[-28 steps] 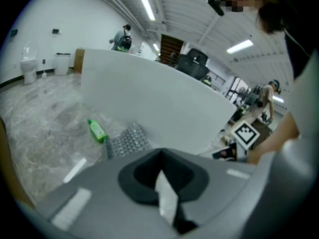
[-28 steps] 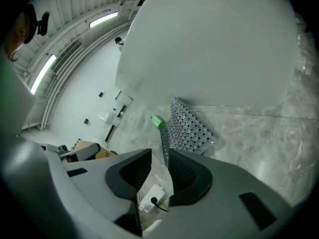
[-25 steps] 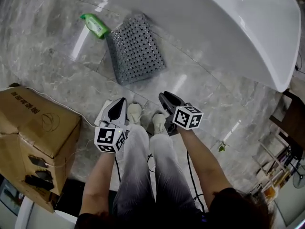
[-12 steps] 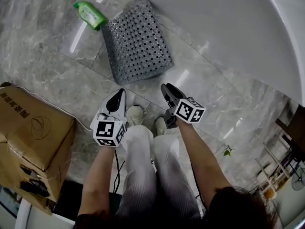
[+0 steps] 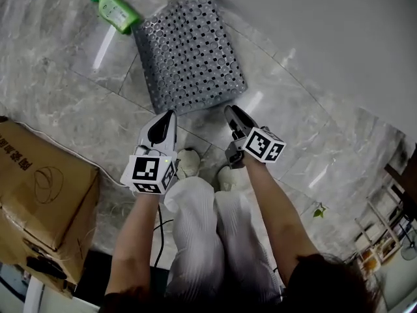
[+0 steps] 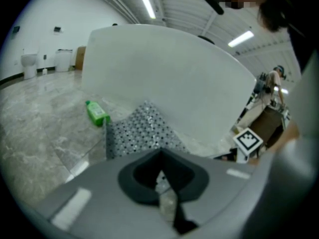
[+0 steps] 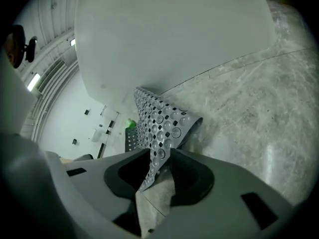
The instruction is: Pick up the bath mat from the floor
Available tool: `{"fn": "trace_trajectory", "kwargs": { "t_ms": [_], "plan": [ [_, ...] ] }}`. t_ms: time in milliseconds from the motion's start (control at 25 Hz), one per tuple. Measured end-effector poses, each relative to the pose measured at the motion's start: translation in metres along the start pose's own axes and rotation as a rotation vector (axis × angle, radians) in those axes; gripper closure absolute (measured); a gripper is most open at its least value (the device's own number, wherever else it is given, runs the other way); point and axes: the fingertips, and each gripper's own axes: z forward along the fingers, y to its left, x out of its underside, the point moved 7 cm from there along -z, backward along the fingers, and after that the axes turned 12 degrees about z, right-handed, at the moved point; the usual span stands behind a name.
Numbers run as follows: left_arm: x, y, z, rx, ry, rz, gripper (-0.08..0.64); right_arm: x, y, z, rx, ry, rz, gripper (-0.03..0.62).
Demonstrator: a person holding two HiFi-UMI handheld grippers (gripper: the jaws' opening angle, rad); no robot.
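- Both of your grippers have come down towards the floor [image 5: 71, 103], and the bath mat [image 5: 189, 47] now fills more of the head view than a second ago.
- The jaws of your right gripper [image 5: 230, 109] have just been opening. They stand apart with nothing pressed between them, and the mat's near right corner lines up in the gap.
- The jaws of your left gripper [image 5: 171, 116] look closed at the tips and hold nothing. You would probably have to spread them before that side can take hold.
- The mat lies flat on the floor, untouched, just ahead of both grippers. Its near right corner seems to curl up a little, which looks like the easiest place to bite.
- The green bottle [image 5: 115, 12] lies just beside the mat's far left corner, and lifting that side could nudge it.
- The white bathtub [image 5: 339, 38] runs close along the mat's far side, which leaves little room there.
- Your shoes [image 5: 189, 163] are just behind the grippers, and the cardboard box [image 5: 39, 188] sits well apart at your left.
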Motion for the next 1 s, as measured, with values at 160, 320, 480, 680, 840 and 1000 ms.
{"fn": "trace_trajectory", "kwargs": {
  "t_ms": [160,320,480,680,840,1000],
  "plan": [
    [0.012,-0.001,0.015,0.025,0.009,0.016,0.554,-0.002,-0.015,0.008,0.002,-0.013,0.002,0.474],
    [0.021,-0.002,0.034,0.041,0.017,0.025,0.554,-0.005,-0.026,0.018,-0.016,-0.017,0.007,0.474],
    [0.024,-0.004,0.049,0.061,0.020,0.049,0.554,-0.006,-0.033,0.028,-0.037,-0.028,0.021,0.463],
    [0.024,-0.005,0.063,0.078,0.026,0.071,0.554,-0.010,-0.034,0.036,-0.116,-0.034,0.046,0.453],
    [0.025,-0.003,0.069,0.079,0.026,0.076,0.554,-0.014,-0.029,0.043,-0.185,-0.030,0.067,0.449],
    [0.027,-0.003,0.073,0.078,0.034,0.081,0.554,-0.018,-0.023,0.042,-0.211,-0.048,0.069,0.449]
  ]
}}
